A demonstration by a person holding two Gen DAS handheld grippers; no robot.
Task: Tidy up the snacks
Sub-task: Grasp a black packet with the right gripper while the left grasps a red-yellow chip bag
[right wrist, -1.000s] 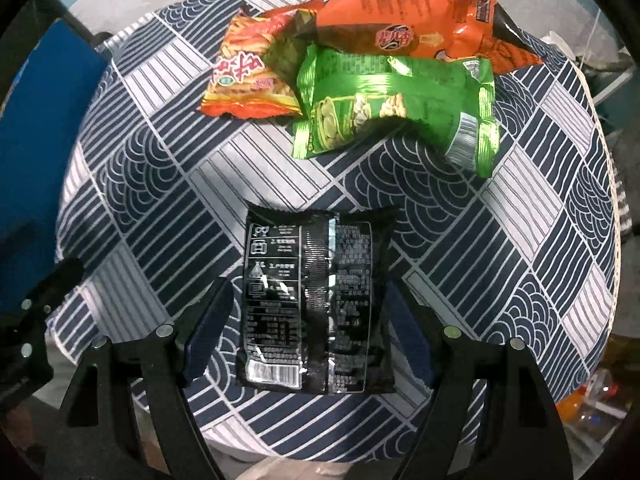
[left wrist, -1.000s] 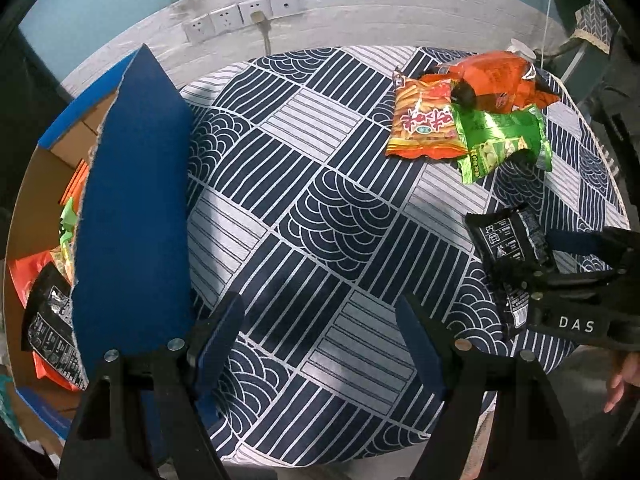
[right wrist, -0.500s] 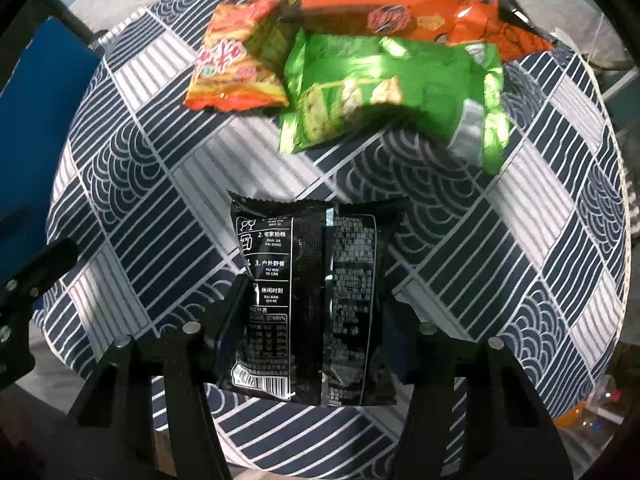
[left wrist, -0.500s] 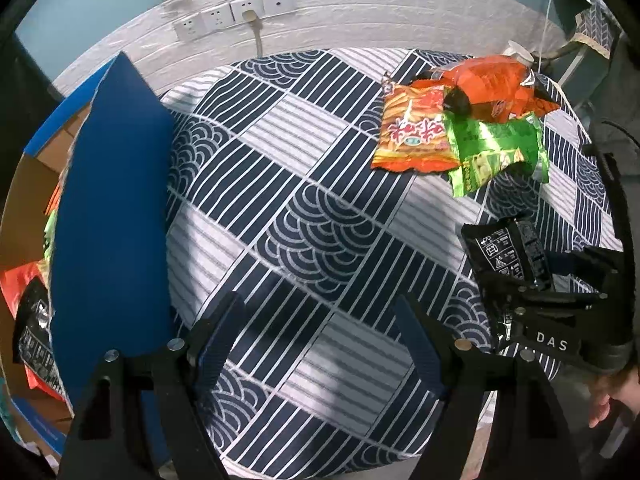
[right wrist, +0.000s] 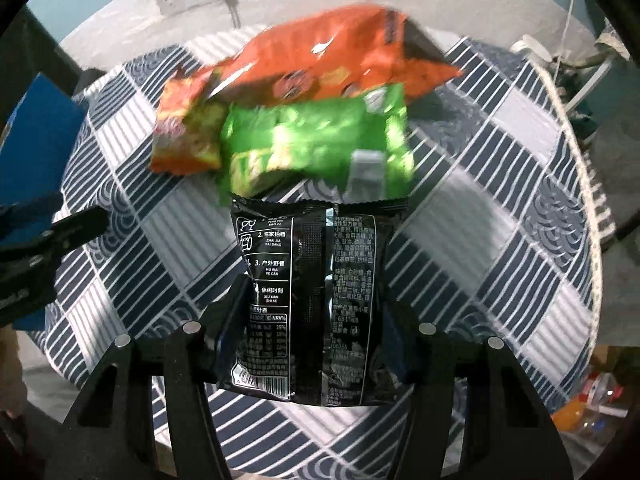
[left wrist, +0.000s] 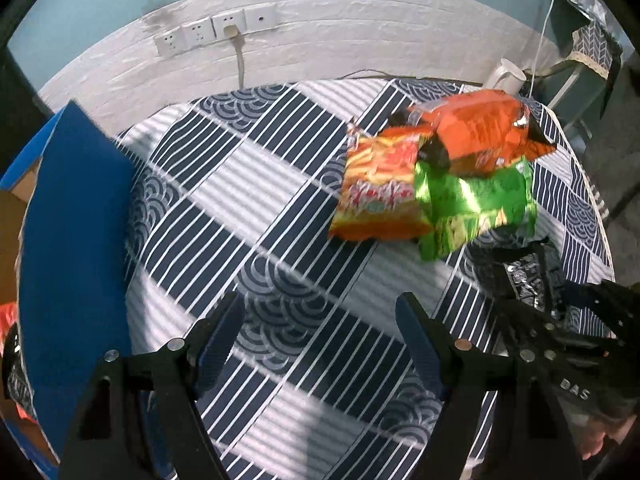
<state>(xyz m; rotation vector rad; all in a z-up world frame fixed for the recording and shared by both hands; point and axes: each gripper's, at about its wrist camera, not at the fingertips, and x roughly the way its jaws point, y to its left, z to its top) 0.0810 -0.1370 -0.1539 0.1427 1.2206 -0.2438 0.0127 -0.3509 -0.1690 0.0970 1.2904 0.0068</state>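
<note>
My right gripper (right wrist: 310, 320) is shut on a black snack packet (right wrist: 316, 276) and holds it lifted above the patterned tablecloth (right wrist: 500, 216). Behind it lie a green bag (right wrist: 320, 148), a large orange bag (right wrist: 332, 64) and a smaller orange-yellow bag (right wrist: 180, 136), overlapping. In the left wrist view my left gripper (left wrist: 320, 322) is open and empty over the cloth (left wrist: 248, 200). The same three bags lie at its far right: green bag (left wrist: 476, 204), large orange bag (left wrist: 480, 128), smaller orange-yellow bag (left wrist: 380, 184). The right gripper (left wrist: 560, 320) with the black packet (left wrist: 524, 280) shows at the right edge.
A cardboard box with a blue flap (left wrist: 72, 240) stands at the table's left edge, with snack packs inside, mostly hidden. Wall sockets (left wrist: 216, 28) and a cable are on the white wall behind. A white appliance (left wrist: 506, 76) stands at the table's far right.
My right gripper has closed on the black packet and lifted it off the cloth. My left gripper has drifted right, away from the box, staying open.
</note>
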